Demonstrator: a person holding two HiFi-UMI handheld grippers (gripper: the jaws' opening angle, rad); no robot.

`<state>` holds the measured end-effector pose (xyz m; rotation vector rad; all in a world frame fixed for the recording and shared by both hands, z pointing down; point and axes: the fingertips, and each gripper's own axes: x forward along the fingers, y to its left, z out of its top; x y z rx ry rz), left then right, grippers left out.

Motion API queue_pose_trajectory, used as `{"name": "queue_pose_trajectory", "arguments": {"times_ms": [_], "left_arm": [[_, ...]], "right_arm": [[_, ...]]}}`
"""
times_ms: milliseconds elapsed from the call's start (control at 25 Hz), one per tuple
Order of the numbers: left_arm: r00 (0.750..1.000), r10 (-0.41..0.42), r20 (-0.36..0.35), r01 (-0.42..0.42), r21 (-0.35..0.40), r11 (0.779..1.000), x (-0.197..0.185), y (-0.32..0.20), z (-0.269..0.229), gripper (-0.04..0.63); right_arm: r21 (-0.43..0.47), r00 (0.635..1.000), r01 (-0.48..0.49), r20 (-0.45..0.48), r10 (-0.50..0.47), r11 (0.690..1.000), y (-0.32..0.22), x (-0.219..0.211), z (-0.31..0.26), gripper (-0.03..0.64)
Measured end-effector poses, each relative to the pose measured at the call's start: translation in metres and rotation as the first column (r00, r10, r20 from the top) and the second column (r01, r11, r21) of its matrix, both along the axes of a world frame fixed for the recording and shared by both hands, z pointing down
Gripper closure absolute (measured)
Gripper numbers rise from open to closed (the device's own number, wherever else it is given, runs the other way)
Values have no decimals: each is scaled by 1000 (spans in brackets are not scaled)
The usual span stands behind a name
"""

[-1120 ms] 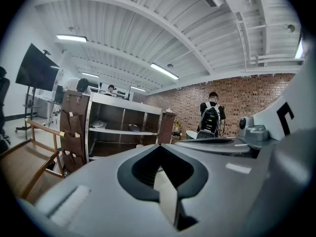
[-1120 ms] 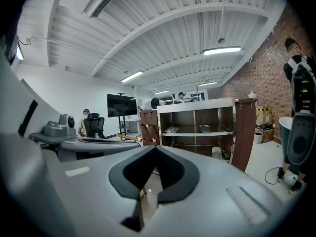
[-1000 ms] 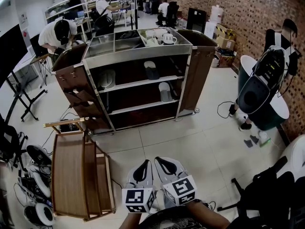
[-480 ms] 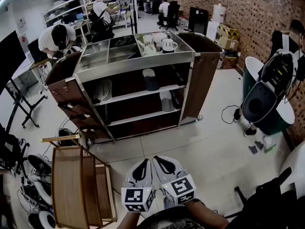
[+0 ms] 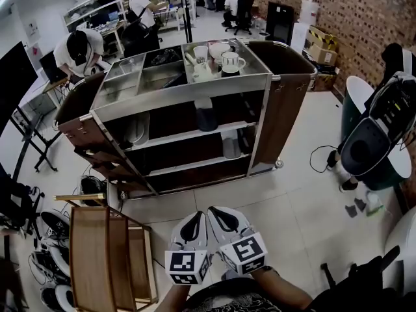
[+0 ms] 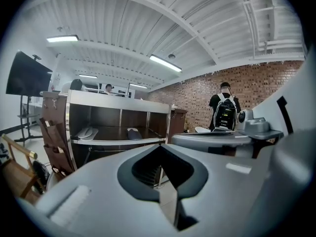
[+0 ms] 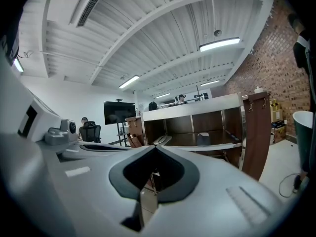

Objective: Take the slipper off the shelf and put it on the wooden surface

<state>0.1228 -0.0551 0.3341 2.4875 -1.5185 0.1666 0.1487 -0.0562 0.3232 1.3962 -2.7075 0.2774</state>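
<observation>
one wooden surface (image 5: 91, 259) on tiled floor (image 5: 292, 200), brick wall (image 5: 370, 18)

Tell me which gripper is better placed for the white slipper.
Probably the left gripper. It and the right gripper are side by side, shut and empty, but the white slipper and wooden surface lie on its side.

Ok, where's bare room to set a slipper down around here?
The wooden surface at lower left is bare, bordered by shoes on its left and the cart behind. The floor tiles before the cart are free. The cart top is crowded with cups.
</observation>
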Motion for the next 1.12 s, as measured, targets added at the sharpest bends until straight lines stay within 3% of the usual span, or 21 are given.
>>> {"name": "queue_pose_trajectory", "arguments": {"times_ms": [600,1120], "left_arm": [[998,-47,34,47,-5,999,32,-65,2,591],[998,-59,7,59,3,998,17,-119,6,591]], "right_arm": [[-3,999,43,31,-43,999,-65,34,-1,617],[-10,1000,31,4,-31,999,-118,19,8,617]]}}
